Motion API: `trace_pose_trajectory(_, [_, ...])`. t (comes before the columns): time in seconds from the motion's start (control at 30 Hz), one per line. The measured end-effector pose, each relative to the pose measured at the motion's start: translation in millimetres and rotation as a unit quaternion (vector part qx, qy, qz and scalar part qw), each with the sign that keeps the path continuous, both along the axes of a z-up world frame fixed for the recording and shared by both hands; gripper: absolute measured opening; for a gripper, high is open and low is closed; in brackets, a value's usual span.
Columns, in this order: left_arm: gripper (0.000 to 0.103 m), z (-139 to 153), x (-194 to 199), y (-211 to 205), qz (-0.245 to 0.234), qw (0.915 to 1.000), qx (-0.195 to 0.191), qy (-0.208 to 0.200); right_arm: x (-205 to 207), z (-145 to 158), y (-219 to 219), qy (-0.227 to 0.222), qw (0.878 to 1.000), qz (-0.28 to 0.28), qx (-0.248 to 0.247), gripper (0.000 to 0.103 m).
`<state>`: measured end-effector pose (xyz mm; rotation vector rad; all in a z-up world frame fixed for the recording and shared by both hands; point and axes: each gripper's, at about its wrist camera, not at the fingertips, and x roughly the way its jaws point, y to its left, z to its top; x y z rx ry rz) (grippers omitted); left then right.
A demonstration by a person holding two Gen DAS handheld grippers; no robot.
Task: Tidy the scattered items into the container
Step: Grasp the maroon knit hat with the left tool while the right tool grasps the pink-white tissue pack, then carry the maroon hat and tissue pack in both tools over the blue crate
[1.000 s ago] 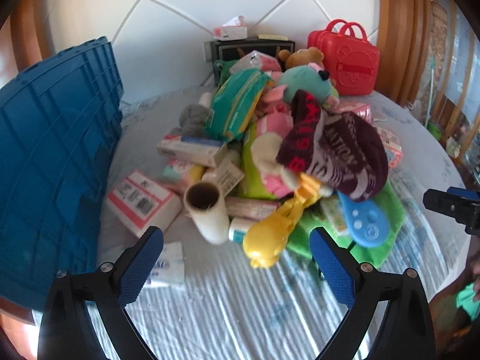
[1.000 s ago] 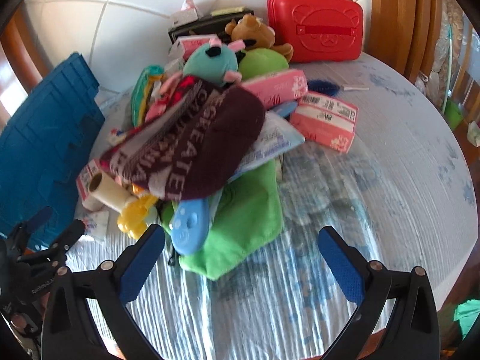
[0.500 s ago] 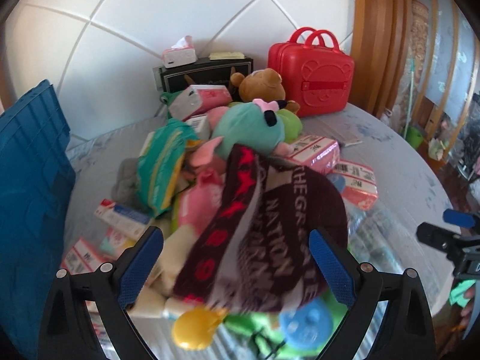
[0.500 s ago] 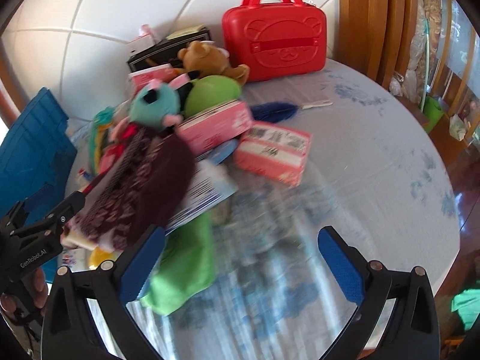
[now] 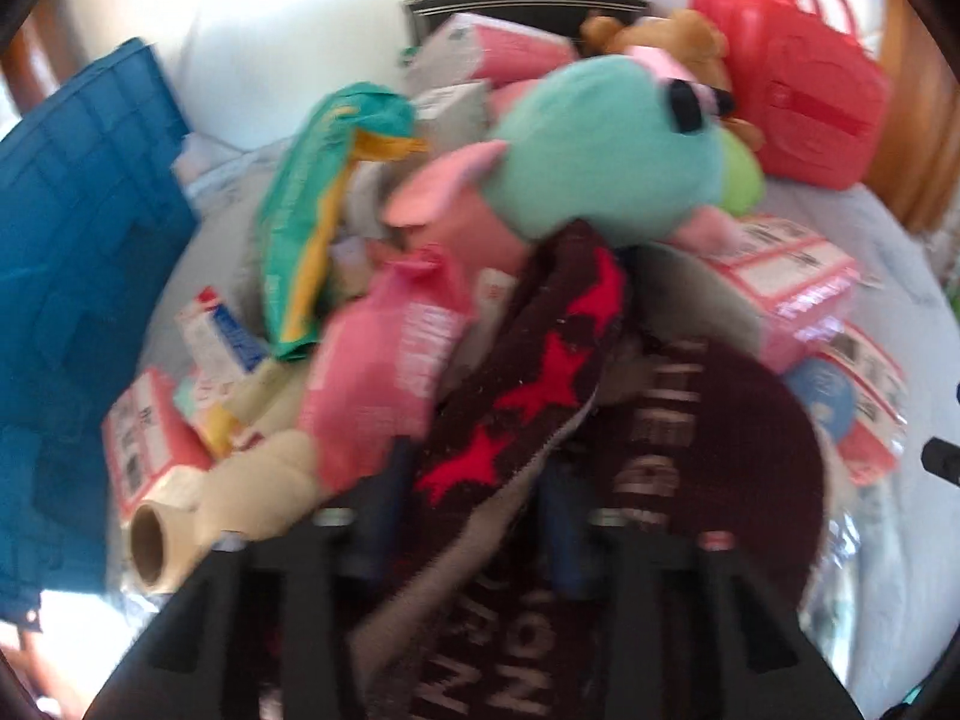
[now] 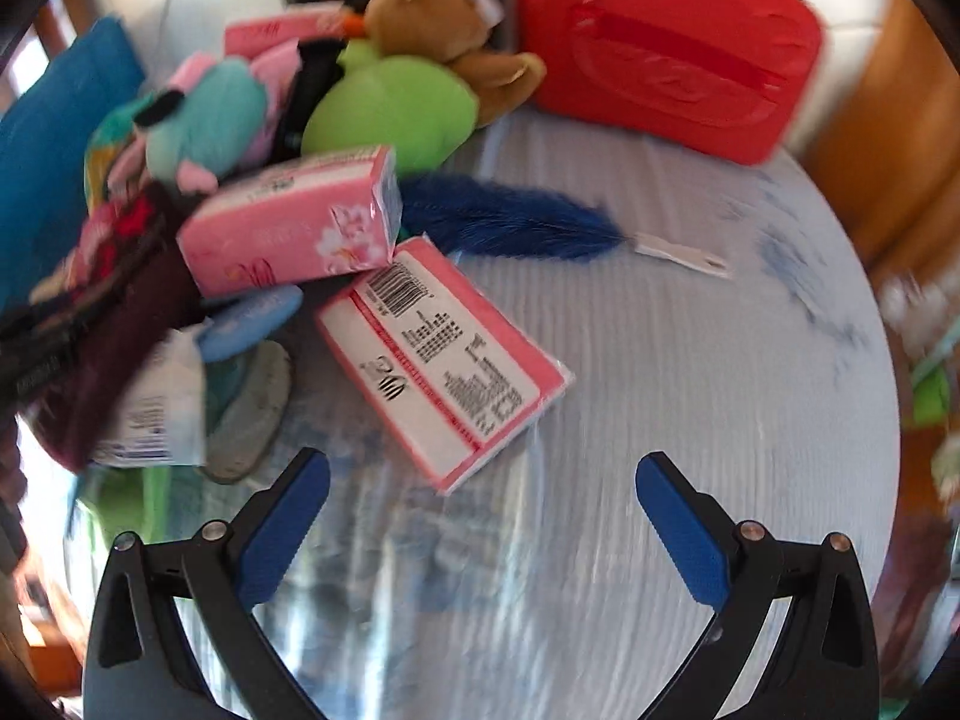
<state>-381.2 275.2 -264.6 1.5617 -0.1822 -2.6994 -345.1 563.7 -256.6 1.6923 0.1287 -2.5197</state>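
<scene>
A pile of toys, packets and boxes lies on the round table. In the left wrist view my left gripper [image 5: 474, 534] has its fingers closed in on the maroon knit hat [image 5: 528, 396] with red stars, gripping its fold. The blue container [image 5: 72, 276] stands at the left. In the right wrist view my right gripper [image 6: 480, 516] is open and empty above the table, just short of a pink-edged packet with a barcode [image 6: 444, 360]. A pink tissue box [image 6: 288, 228] and a teal plush [image 6: 204, 120] lie beyond it.
A red case [image 6: 666, 42], a brown teddy bear [image 6: 432, 18] and a green plush [image 6: 390, 108] sit at the back. A blue feather duster [image 6: 510, 216] lies mid-table. A cardboard roll [image 5: 156, 546] lies at the pile's left edge, next to the container.
My left gripper has moved forward into the pile and closed on the maroon hat. My right gripper has moved forward and right, toward the barcode packet, still open.
</scene>
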Motion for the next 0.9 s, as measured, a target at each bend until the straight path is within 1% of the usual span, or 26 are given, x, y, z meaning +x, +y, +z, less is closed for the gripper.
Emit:
trace_pose_trajectory(0.03, [0.019,3.1,-1.1,-6.4,0.010,0.9998,0.015,-0.001,-7.0,-5.1,-0.4,-0.003,1.000,0.013,0.003,0.103])
trace_pose_trajectory(0.07, [0.018,5.3,-1.2,-10.3,0.016,0.9997,0.021,-0.001,-12.9,-8.8,-1.6,-0.006,1.000,0.024,0.005,0.103])
trace_pose_trajectory(0.17, [0.018,4.3,-2.9,-9.8,0.026,0.9996,0.009,0.002,-31.7,-21.2,-8.8,-0.016,0.998,0.066,0.004,0.103])
trace_pose_trajectory(0.27, [0.019,-0.9,-4.1,-2.7,0.029,0.9996,-0.005,0.002,-46.1,-37.7,-23.0,-0.029,0.993,0.113,0.020,0.103])
trace_pose_trajectory(0.37, [0.024,-2.8,-6.1,0.7,0.033,0.9994,-0.011,0.001,-55.5,-53.5,-31.2,-0.040,0.990,0.131,0.031,0.103])
trace_pose_trajectory(0.4, [0.025,-3.9,-7.1,1.7,0.033,0.9994,-0.012,0.000,-58.8,-59.5,-32.5,-0.046,0.990,0.133,0.030,0.103])
trace_pose_trajectory(0.5, [0.025,-4.1,-5.9,3.1,0.033,0.9993,-0.015,-0.001,-65.0,-71.5,-31.4,-0.059,0.990,0.124,0.012,0.103])
trace_pose_trajectory(0.53, [0.025,-4.0,-5.9,3.9,0.034,0.9993,-0.017,-0.001,-65.1,-72.9,-30.3,-0.060,0.991,0.117,0.008,0.103])
trace_pose_trajectory(0.57, [0.019,-3.0,-5.3,3.8,0.040,0.9990,-0.018,0.001,-64.5,-73.1,-28.9,-0.065,0.991,0.118,-0.002,0.099])
trace_pose_trajectory(0.6, [0.016,-1.3,-4.8,3.5,0.042,0.9990,-0.016,0.002,-62.9,-71.5,-27.3,-0.069,0.990,0.121,-0.012,0.098])
trace_pose_trajectory(0.67, [0.013,4.3,-1.4,3.4,0.044,0.9989,-0.012,0.007,-57.7,-67.2,-22.6,-0.070,0.992,0.106,-0.026,0.095])
trace_pose_trajectory(0.73, [0.011,12.3,3.7,4.3,0.039,0.9991,-0.010,0.017,-50.5,-63.2,-17.3,-0.074,0.992,0.094,-0.040,0.095])
trace_pose_trajectory(0.8, [0.011,24.0,10.4,6.3,0.034,0.9988,-0.012,0.034,-39.5,-53.9,-10.2,-0.070,0.993,0.080,-0.054,0.095])
trace_pose_trajectory(0.9, [0.010,52.4,26.7,10.2,0.025,0.9968,-0.014,0.074,-21.3,-31.4,-0.6,-0.049,0.994,0.063,-0.069,0.095])
